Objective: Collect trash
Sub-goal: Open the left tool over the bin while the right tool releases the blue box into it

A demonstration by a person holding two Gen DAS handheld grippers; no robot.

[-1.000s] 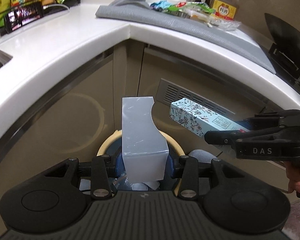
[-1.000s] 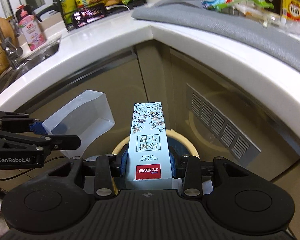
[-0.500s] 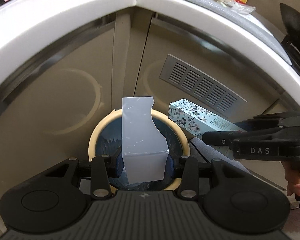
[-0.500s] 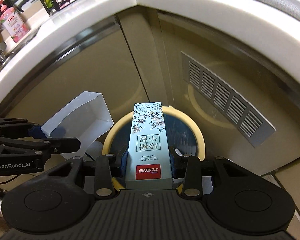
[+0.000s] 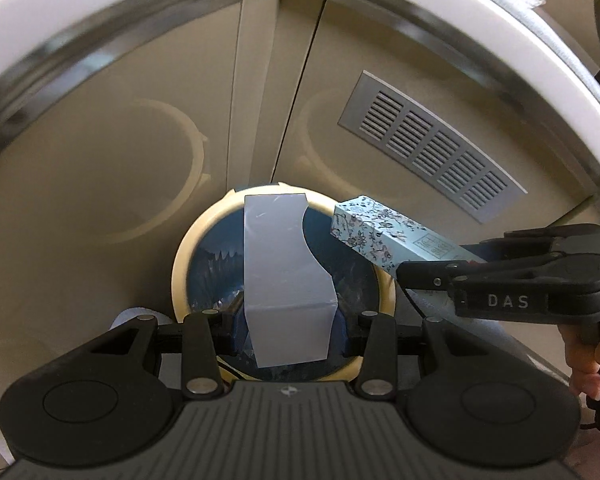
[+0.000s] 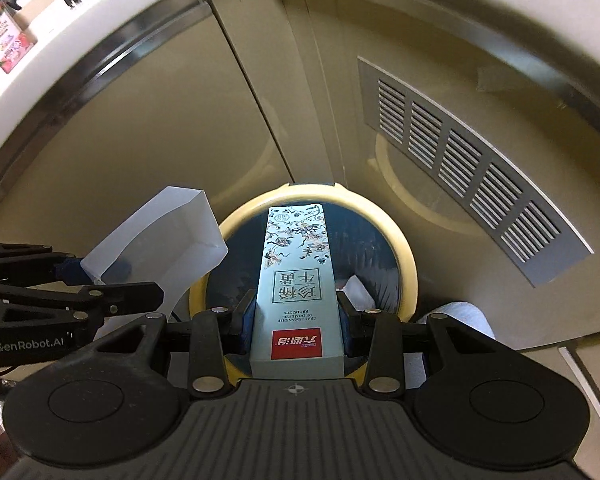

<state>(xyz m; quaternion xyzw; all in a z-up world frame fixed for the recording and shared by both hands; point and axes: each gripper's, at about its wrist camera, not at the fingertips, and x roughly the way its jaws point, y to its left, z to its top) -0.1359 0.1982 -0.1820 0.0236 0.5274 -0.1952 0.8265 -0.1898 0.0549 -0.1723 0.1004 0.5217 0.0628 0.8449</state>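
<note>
Left claw [image 5: 290, 330]: clamped on the lower end of a pale translucent plastic box [image 5: 284, 276]. The box stands up and away from the pads, its open, cut-away end pointing out over the bin, so that letting go should drop it straight in.

Right claw [image 6: 296, 330]: clamped on the red-labelled end of a long flowered carton [image 6: 298, 280]. Held by one end, the carton reaches forward lengthwise across the bin mouth; judged the same reason, a clean fall on release. In the left wrist view the right claw [image 5: 404, 276] enters from the right side, a hand [image 5: 588, 364] behind it, the carton's free end just beside the plastic box and apart from it.

Bin [image 5: 182, 276]: round, cream rim, dark blue liner, directly under both held items. Some pale scrap already lies inside at the right [image 6: 358, 292]. Both pieces of trash are in the air above the opening, not yet in it.

Cabinet doors [image 6: 148, 152]: beige, glossy, meeting at a corner behind the bin; one carries a grey slatted vent [image 6: 460, 160].

Tabletop [image 6: 80, 24]: white curved edge overhanging the cabinets, farthest away, with a pink-labelled bottle [image 6: 4, 40] at its left end.
</note>
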